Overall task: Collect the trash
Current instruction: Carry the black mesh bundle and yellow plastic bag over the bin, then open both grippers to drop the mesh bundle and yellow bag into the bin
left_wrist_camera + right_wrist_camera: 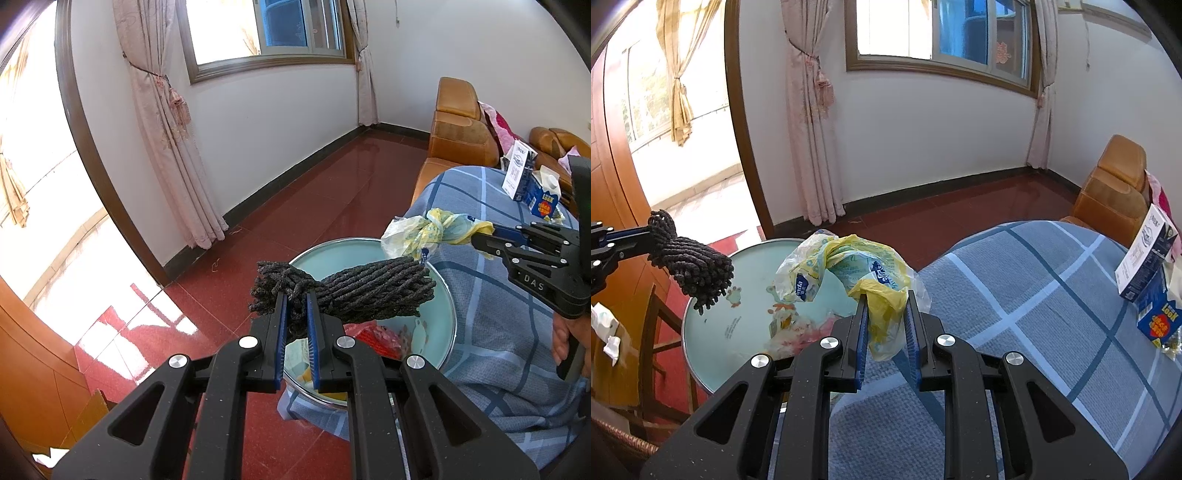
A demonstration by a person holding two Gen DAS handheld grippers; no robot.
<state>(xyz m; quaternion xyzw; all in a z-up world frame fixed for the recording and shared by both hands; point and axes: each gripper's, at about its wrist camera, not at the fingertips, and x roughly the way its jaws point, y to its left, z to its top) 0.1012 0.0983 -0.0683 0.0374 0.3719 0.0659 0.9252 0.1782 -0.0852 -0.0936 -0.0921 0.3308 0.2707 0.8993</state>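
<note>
Left wrist: my left gripper (296, 295) is clenched on the dark cord bundle (354, 291), which hangs over the basin (448, 314) at the table's edge. The basin already holds scraps. I'd centre the bundle over the bowl before letting go, since its long end reaches toward the rim.

Right wrist: my right gripper (885, 295) grips the crumpled plastic wrapper (849, 269), partly over the basin (713, 332), near the blue checked cloth (1034, 314). I'd move it left, clear of the bundle, then release. Cartons (1148, 273) are left on the cloth.

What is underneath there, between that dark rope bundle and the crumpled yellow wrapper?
Nothing between them but air; below the gap sits the pale green basin, seen in both views. Dark rope bundle, yellow wrapper.
</note>
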